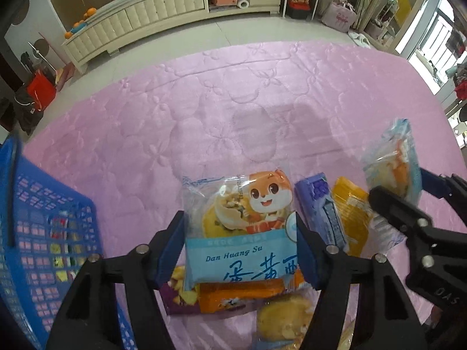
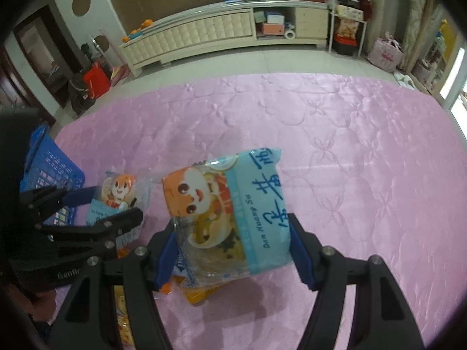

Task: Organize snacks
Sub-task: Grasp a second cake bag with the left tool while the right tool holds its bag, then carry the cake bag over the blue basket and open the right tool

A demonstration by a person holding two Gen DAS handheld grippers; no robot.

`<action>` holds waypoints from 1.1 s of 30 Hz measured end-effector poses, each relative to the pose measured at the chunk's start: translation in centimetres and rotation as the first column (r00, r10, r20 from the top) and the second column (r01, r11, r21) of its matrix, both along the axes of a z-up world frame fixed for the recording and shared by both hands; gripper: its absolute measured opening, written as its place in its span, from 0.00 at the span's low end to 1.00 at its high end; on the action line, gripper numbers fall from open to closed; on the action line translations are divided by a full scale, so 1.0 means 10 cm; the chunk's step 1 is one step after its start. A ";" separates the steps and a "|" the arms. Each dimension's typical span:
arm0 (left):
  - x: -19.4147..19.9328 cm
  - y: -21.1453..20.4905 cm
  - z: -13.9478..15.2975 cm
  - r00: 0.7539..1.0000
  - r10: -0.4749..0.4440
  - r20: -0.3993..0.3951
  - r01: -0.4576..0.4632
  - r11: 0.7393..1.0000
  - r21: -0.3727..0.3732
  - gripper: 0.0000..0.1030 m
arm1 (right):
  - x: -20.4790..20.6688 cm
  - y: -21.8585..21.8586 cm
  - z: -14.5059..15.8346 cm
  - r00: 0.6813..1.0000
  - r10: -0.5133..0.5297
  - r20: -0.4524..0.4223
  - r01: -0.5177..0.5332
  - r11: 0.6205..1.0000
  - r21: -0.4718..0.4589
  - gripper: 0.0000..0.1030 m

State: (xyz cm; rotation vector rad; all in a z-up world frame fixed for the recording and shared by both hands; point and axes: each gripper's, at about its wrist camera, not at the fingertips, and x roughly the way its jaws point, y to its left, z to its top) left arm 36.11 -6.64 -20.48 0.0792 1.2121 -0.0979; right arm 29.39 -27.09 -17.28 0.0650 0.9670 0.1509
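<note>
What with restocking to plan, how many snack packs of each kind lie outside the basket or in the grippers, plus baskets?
Dan Huang Su packs: 2
purple bar pack: 1
yellow pack: 1
orange pack: 1
purple bag: 1
yellow cake pack: 1
blue basket: 1
Total: 8
Basket contents too blurred to count.

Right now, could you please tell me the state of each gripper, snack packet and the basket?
Left gripper: jaws closed on an egg-yolk pastry packet lying on the pile.
Left packet: sealed, flat, gripped at both sides.
Right gripper: jaws closed on a second packet.
Right packet: sealed, lifted clear of the pink quilt.
Blue basket: upright, some snacks inside.
Purple packet: sealed, lying loose.
</note>
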 end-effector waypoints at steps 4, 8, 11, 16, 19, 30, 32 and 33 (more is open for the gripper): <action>-0.21 0.19 0.16 0.999 0.025 0.021 -0.025 0.999 -0.027 0.64 | -0.06 0.06 0.04 1.000 -0.004 -0.018 0.004 1.000 -0.013 0.70; -0.38 0.27 0.34 0.999 0.029 0.046 -0.027 0.999 -0.044 0.64 | -0.21 0.08 0.14 1.000 -0.002 -0.019 0.002 1.000 -0.018 0.70; -0.50 0.29 0.55 0.997 0.027 0.071 -0.023 0.998 -0.063 0.64 | -0.35 0.10 0.26 1.000 -0.005 -0.012 0.005 1.000 -0.022 0.70; -0.77 0.28 0.88 0.991 0.013 0.133 -0.006 0.999 -0.051 0.64 | -0.59 0.18 0.50 1.000 -0.002 0.023 0.003 1.000 -0.027 0.70; -0.95 0.36 1.02 0.987 0.026 0.157 -0.017 0.998 -0.057 0.64 | -0.73 0.27 0.67 0.999 0.010 0.044 -0.009 1.000 -0.027 0.70; -1.59 0.72 1.51 0.962 0.068 0.266 -0.043 0.994 -0.097 0.64 | -1.29 0.67 1.15 0.989 0.066 0.132 -0.059 0.997 -0.056 0.70; -1.65 0.87 1.55 0.956 0.085 0.279 -0.056 0.993 -0.108 0.64 | -1.36 0.76 1.23 0.986 0.077 0.149 -0.068 0.996 -0.065 0.70; -1.71 0.95 1.58 0.954 0.093 0.286 -0.062 0.991 -0.116 0.64 | -1.39 0.82 1.26 0.984 0.085 0.154 -0.075 0.995 -0.064 0.70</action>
